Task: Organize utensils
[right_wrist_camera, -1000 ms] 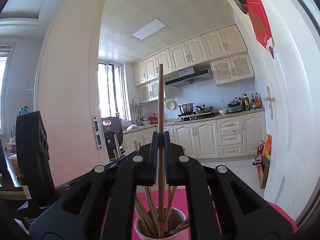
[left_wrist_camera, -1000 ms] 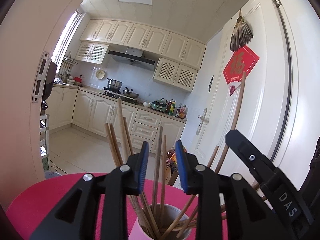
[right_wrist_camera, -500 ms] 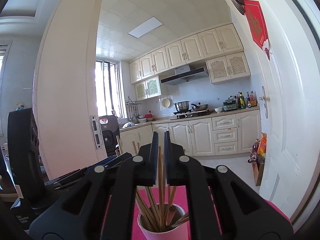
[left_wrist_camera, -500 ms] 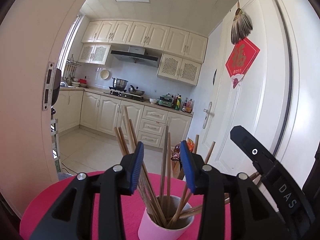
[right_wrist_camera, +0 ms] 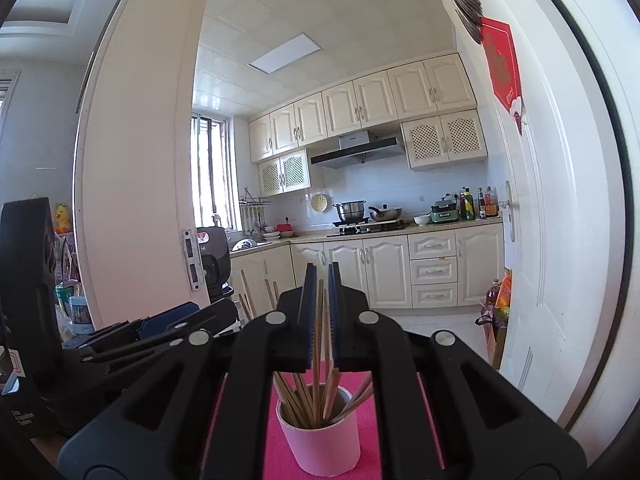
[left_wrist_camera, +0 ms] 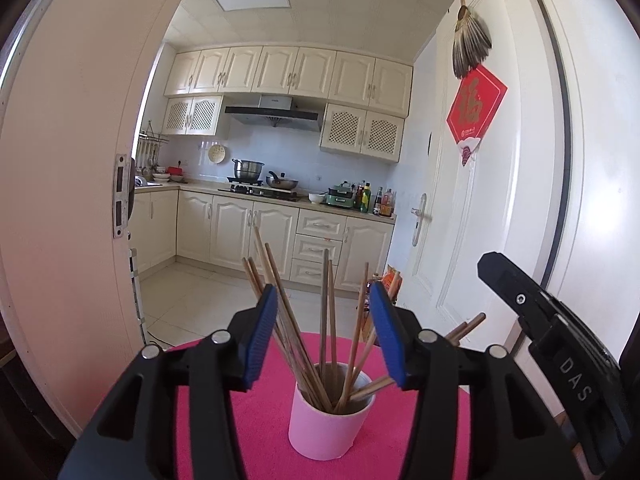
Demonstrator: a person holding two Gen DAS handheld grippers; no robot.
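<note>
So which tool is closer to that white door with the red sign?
Right. The right tool is next to the door. The left tool is beyond it, farther from the door; its jaws have just been opening, gripping nothing.

A round desk [left_wrist_camera: 256, 440] covered in bright pink cloth carries one pale pink cup [left_wrist_camera: 326, 426], upright, stuffed with wooden chopsticks [left_wrist_camera: 324, 320].

The pink cup [right_wrist_camera: 320, 446] hides the chopsticks' [right_wrist_camera: 316, 380] lower ends. At six o'clock, black jaws cover the pink mat's [left_wrist_camera: 260, 432] near part; bottle labels at three o'clock are unreadable.
</note>
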